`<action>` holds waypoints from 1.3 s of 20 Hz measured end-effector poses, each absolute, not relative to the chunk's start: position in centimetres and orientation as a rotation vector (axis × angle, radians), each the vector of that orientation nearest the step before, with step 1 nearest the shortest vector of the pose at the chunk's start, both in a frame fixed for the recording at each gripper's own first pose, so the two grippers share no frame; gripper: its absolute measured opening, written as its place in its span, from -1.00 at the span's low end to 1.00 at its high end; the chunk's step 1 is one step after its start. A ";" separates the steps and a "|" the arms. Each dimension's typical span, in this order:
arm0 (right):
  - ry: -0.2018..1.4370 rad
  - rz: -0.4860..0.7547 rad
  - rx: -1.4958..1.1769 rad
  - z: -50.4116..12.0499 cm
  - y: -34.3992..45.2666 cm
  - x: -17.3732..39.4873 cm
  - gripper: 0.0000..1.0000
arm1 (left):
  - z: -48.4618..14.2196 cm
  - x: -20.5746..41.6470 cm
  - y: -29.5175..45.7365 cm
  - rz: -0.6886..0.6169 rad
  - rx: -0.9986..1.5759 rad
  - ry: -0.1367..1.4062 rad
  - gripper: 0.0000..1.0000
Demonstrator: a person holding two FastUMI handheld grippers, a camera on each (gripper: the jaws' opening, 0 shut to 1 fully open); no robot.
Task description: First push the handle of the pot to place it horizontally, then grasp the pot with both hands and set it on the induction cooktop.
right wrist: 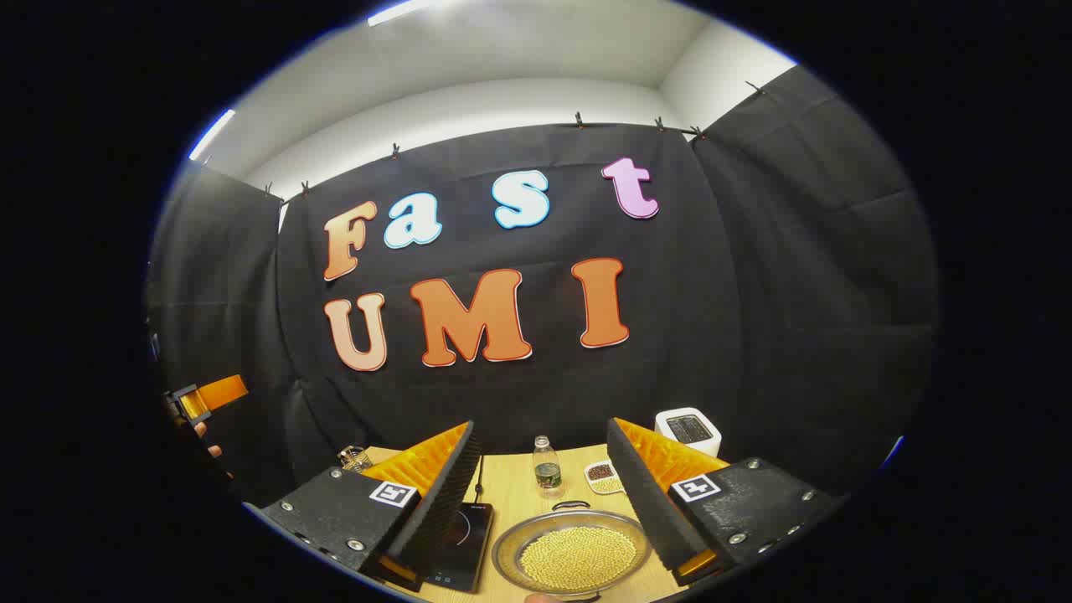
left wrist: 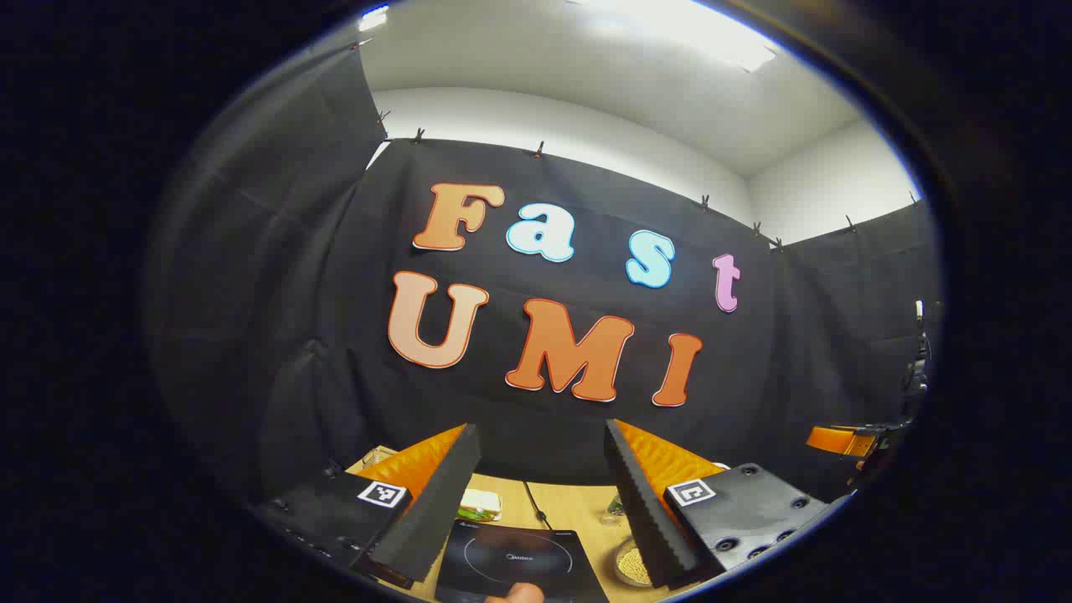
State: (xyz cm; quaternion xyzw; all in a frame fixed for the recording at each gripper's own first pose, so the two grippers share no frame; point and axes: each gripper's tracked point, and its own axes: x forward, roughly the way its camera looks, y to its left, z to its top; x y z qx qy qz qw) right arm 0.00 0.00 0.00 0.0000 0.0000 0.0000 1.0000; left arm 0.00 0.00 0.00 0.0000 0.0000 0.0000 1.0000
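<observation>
Left gripper stands wide open in the left gripper view, its fingers held above the wooden table with nothing between them. Between and below the fingers lies the cooktop, a dark flat slab with a ring on its face, and its cord runs off toward the wall. At the right finger's lower edge a part of the pot shows, with yellow grains inside. A small green and white packet lies beyond the cooktop, near the left finger. At the far right edge the other gripper shows, small and partly cut off. Right gripper in the right gripper view is likewise wide open and empty above the table. The pot sits on the table between the fingers, a shallow metal pan full of yellow grains, with a dark handle at its far rim. The cooktop lies just beside it on the left, partly behind the left finger. Beyond the pot stand a bottle, a small dish and a white box.
</observation>
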 end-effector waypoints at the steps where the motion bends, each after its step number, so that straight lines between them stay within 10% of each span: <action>1: 0.003 0.000 0.000 -0.1 0.0 0.0 0.90 | 0.1 0.0 0.0 0.006 -0.001 -0.001 0.95; 16: 0.030 0.066 0.010 -1.0 0.5 0.3 1.00 | 2.0 -0.1 -3.1 0.016 0.067 -0.051 0.96; 26: 0.008 0.063 0.055 0.6 0.8 -1.0 0.68 | 1.4 -1.4 -0.3 0.034 0.075 -0.027 0.96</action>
